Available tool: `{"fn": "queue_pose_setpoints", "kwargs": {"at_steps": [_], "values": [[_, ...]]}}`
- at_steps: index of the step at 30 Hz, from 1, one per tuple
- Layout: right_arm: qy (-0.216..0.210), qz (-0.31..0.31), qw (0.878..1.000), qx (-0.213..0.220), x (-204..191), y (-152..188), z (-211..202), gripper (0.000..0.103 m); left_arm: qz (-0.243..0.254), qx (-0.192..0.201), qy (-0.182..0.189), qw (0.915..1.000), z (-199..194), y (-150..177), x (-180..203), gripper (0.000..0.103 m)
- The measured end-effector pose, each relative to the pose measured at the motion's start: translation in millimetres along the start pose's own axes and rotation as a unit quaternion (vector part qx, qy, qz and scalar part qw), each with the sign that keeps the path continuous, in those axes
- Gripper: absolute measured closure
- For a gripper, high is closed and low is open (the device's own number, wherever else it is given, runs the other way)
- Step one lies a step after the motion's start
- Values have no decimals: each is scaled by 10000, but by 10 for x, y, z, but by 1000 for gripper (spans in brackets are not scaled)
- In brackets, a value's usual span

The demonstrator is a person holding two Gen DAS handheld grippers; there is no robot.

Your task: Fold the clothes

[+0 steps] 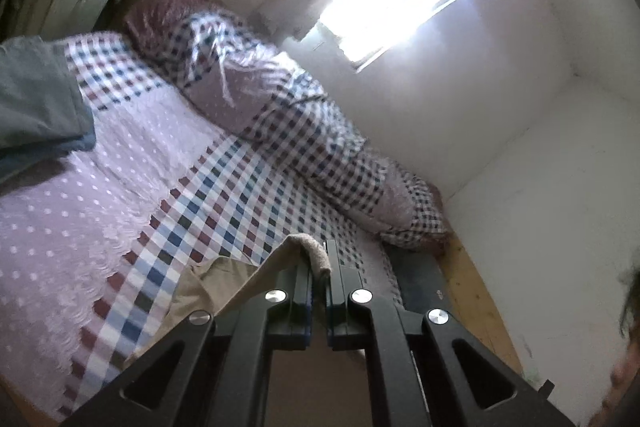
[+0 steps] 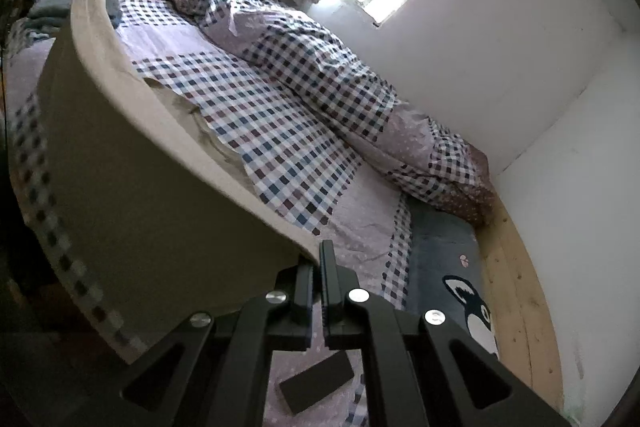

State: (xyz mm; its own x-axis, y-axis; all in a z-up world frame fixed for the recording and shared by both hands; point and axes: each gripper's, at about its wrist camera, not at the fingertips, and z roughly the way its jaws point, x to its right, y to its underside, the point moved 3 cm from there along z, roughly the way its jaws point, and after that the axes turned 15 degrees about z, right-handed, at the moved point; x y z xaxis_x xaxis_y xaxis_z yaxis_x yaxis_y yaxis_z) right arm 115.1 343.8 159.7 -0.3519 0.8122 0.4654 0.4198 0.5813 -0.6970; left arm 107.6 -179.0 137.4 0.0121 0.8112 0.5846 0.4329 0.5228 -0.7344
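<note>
Both grippers were clenched on one beige garment (image 2: pixel 132 187): the left gripper (image 1: pixel 319 269) pinched a corner, the right gripper (image 2: pixel 318 259) another edge, so the cloth hung stretched between them over the checked bedspread (image 2: pixel 280 131), presumably ready to be laid flat. The rolled duvet (image 1: pixel 288 115) bounded the far side; polka-dot sheet nearer left lay open.

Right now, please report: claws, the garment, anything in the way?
Both claws shut: left claw and right claw each pinch the beige garment. Garment hangs stretched over the bed. Black flat object lies below.
</note>
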Motion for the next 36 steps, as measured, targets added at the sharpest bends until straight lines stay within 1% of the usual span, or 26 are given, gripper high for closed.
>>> {"fn": "queue_pose_setpoints", "kwargs": {"at_steps": [2,5,8,9,12,17,20,25,28,30,32,34,35,36], "values": [[-48,100,9999,-25,69,-77,250,103,-136,-98,8,9999,275,-31,-119,100],[-115,194,9997,-88,155,-182,591,103,-213,-251,-93,9994,704,-117,-250,100],[-223,289,9991,-218,225,-262,1000,103,-165,-450,-254,9985,1098,-142,-366,100],[-272,326,9987,-289,241,-273,1150,102,-156,-550,-348,9978,1271,-137,-424,100],[-408,454,9967,-528,282,-293,1615,102,-195,-799,-511,9953,1625,-95,-571,100],[-677,641,9894,-1111,263,-211,2413,102,-229,-1250,-805,9886,2207,11,-827,100],[-935,848,9800,-1538,219,-113,2885,102,-240,-1444,-961,9845,2498,81,-963,100],[-1242,1286,9616,-2081,191,35,3528,102,-41,-1769,-1360,9748,2911,237,-1195,100],[-1414,1611,9473,-2382,196,134,3834,102,81,-1831,-1531,9711,3056,318,-1319,100],[-1487,1839,9390,-2497,204,183,3987,102,119,-1847,-1657,9687,3119,373,-1405,100],[-1538,2160,9283,-2607,236,225,4119,102,195,-1799,-1634,9698,3143,397,-1432,100],[-1432,2361,9241,-2642,255,255,4211,99,407,-1807,-1683,9682,3179,433,-1439,100],[-1316,2439,9232,-2665,267,279,4259,97,481,-1866,-1695,9665,3206,468,-1446,100],[-1087,2483,9226,-2746,288,318,4313,94,541,-1908,-1694,9654,3227,497,-1453,100]]}}
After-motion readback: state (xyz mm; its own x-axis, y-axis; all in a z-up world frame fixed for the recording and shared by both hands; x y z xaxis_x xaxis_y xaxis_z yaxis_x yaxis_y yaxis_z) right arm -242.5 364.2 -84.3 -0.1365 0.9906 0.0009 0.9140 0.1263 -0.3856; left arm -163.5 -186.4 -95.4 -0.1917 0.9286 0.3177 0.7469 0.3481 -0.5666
